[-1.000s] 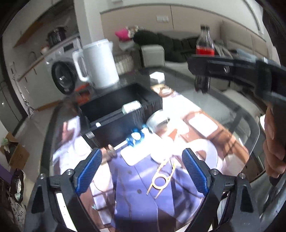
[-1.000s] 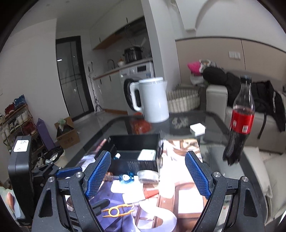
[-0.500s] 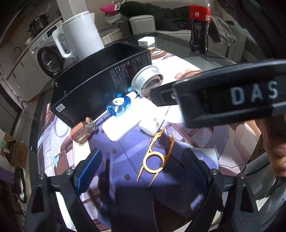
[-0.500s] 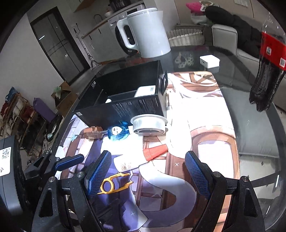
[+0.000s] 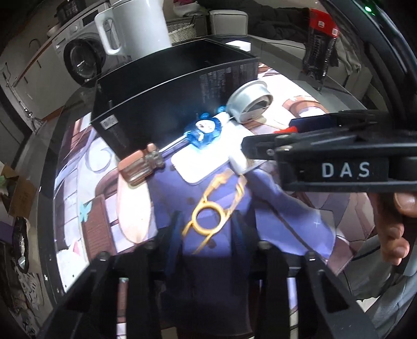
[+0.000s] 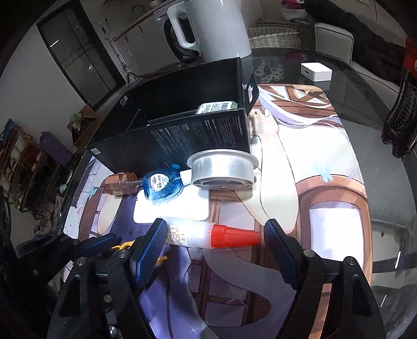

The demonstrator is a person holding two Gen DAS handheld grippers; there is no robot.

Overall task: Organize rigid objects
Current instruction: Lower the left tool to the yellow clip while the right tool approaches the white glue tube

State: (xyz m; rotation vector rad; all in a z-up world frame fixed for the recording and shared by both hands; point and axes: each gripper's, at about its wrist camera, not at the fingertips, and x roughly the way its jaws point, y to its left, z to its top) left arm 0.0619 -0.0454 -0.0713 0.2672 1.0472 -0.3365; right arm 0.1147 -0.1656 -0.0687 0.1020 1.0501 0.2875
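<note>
— Between the left gripper's nearly closed fingers?
— Gold clip, flat on the mat; contact unclear.
— And ahead of the right gripper?
— Spread wide, glue bottle lying crosswise between its tips, black box beyond.

- Home, open kitchen-living room.
- Washing machine under counter.
- White kettle on glass table.
- Sofa behind, shoe rack by wall.

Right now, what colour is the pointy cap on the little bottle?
Red, on the cap of the glue bottle; the right wrist view shows it best.
</note>
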